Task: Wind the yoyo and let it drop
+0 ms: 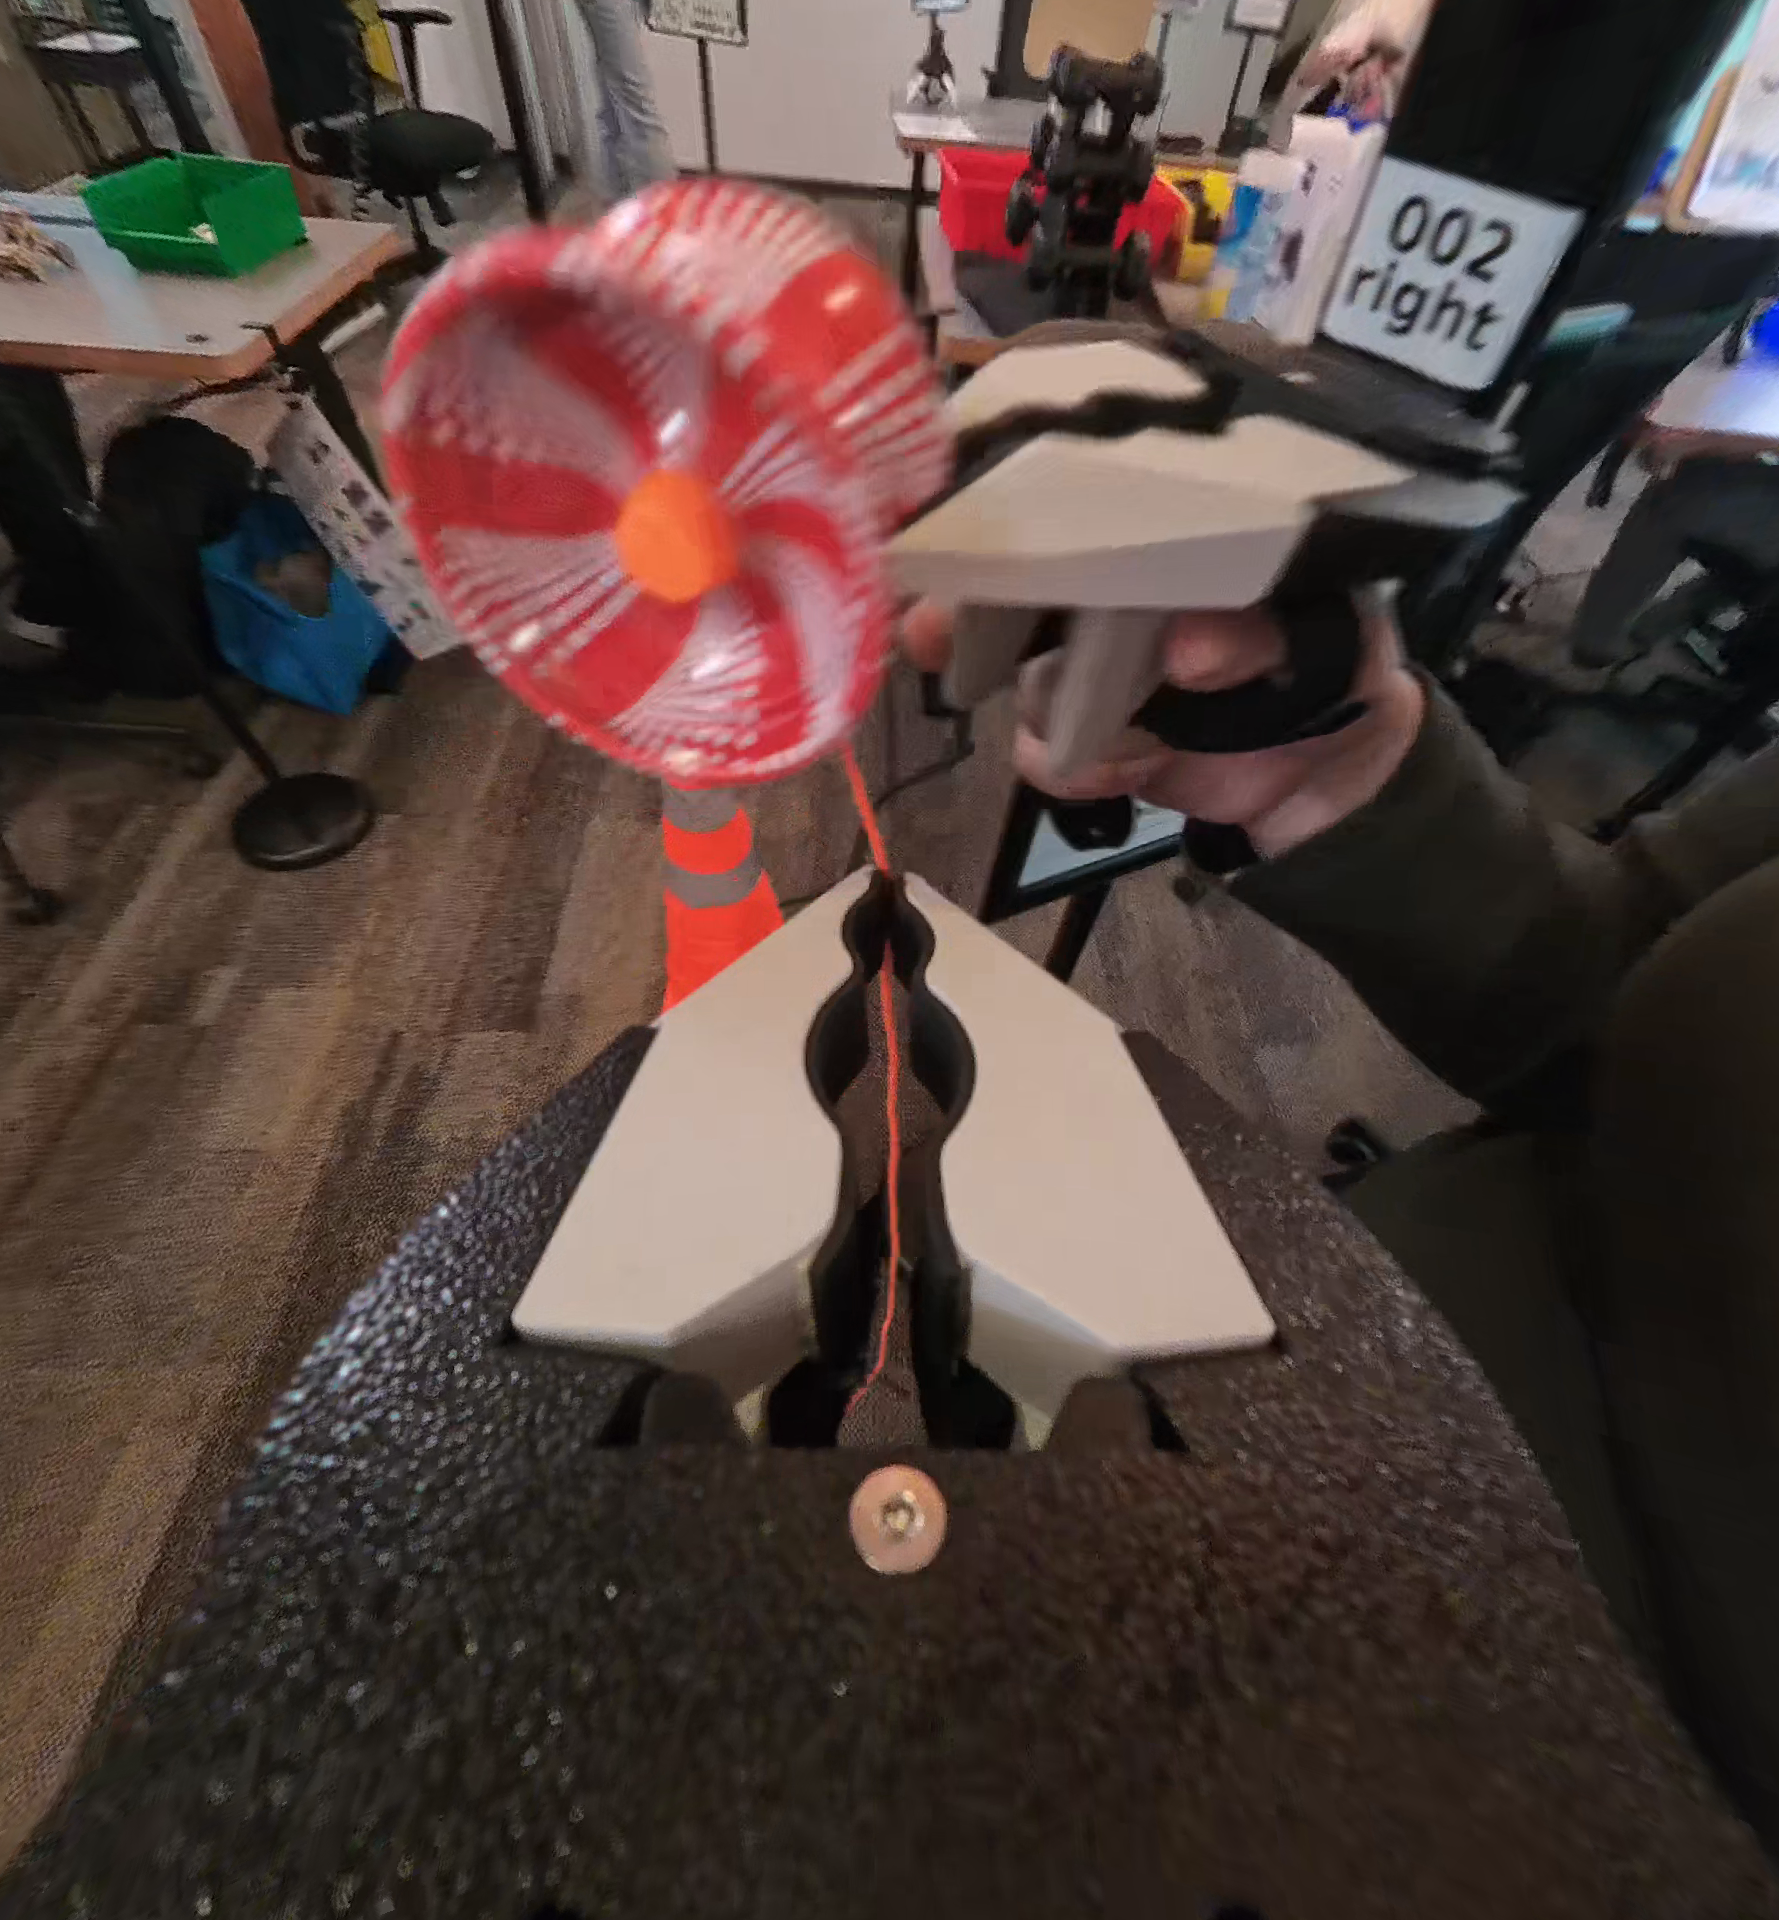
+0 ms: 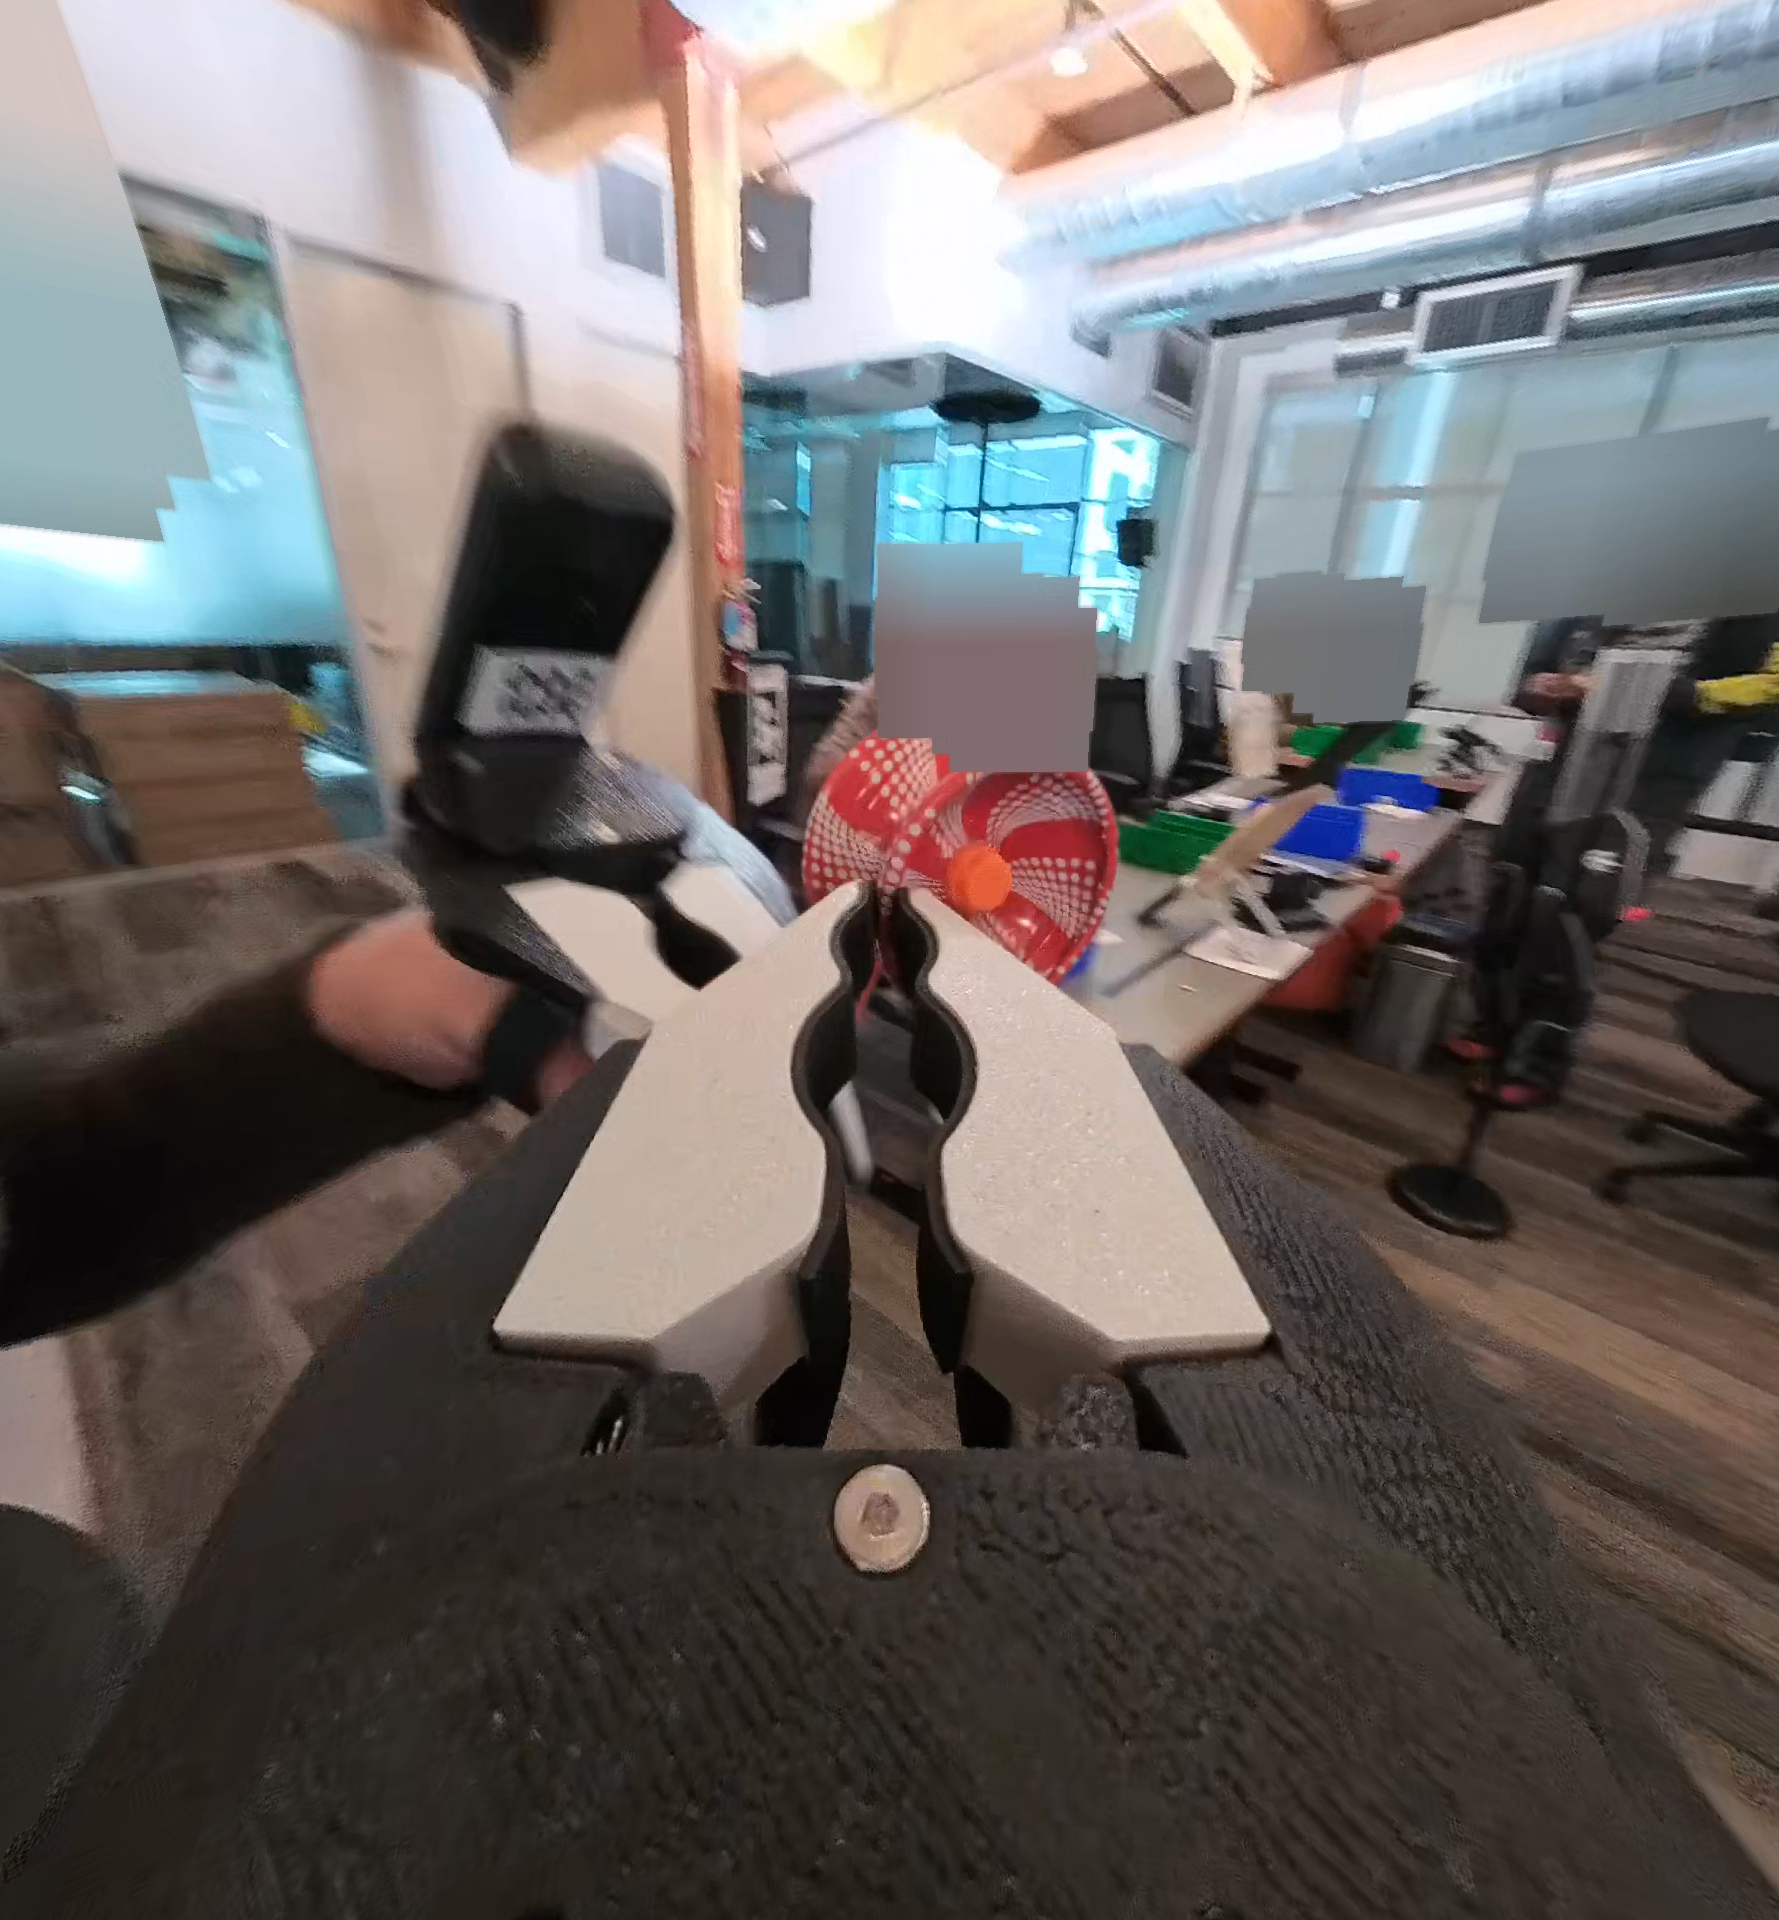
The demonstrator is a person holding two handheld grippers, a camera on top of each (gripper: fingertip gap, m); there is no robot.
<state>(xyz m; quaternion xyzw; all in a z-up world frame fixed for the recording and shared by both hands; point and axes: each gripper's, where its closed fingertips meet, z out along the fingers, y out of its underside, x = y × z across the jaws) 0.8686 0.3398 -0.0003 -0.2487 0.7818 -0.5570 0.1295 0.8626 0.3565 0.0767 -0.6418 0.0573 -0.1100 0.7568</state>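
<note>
**Yoyo held between two grippers, string pinched**

In mid-air above the wood-look floor (image 1: 241,1091): one red-and-white yoyo (image 1: 656,488) with an orange hub (image 1: 675,535), motion-blurred, face turned toward the left wrist camera.

Right gripper (image 2: 890,899) — fingers drawn together on the yoyo's rim, the tips sitting in the groove between its two halves. In the left wrist view it enters from the right, held by a hand (image 1: 1207,727) in a dark sleeve.

Left gripper (image 1: 887,883) — fingers closed on the orange string (image 1: 890,1091), which runs from the yoyo's lower edge down between them.

Behind: orange traffic cone (image 1: 708,894), green bin (image 1: 194,213) on a table (image 1: 137,312).
</note>
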